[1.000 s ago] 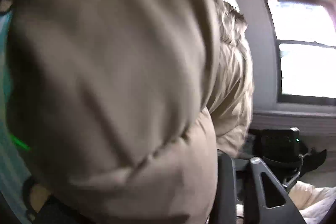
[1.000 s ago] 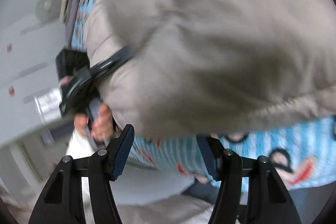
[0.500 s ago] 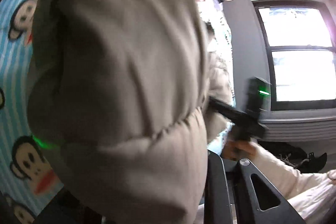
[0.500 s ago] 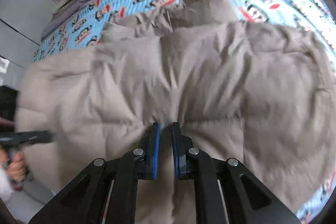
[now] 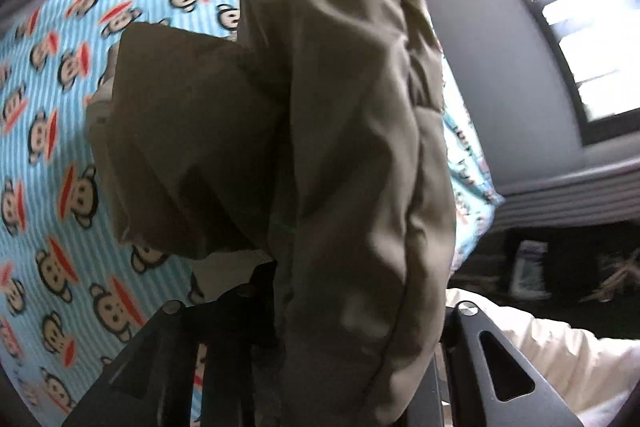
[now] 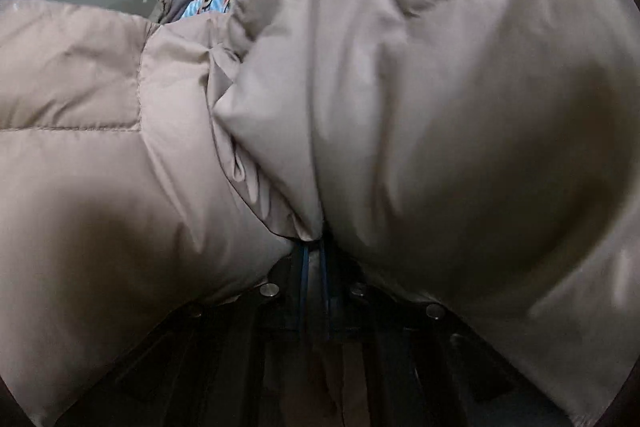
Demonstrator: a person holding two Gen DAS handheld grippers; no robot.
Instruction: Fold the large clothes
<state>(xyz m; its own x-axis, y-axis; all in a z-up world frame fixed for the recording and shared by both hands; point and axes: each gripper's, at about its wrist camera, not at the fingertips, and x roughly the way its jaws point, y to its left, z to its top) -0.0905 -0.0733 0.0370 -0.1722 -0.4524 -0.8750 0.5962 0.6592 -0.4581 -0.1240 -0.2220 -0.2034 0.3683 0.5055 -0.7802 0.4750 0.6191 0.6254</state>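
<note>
The coat (image 6: 440, 115), puffy and slippery, is clamped by both grippers, left (image 5: 352, 339) and right (image 6: 314, 259); seams are judged the surest hold.

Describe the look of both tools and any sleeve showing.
Left tool: black plastic fingers with triangular cut-outs and silver screws. Right tool: black linkage, silver screws, blue pads. A white sleeve shows at lower right in the left view.

Legible text: none.
Bedsheet (image 5: 60, 147): repeated cartoon monkey faces on blue stripes; no lettering readable.
Puffer jacket (image 6: 440, 107): no label, brand or number readable.
</note>
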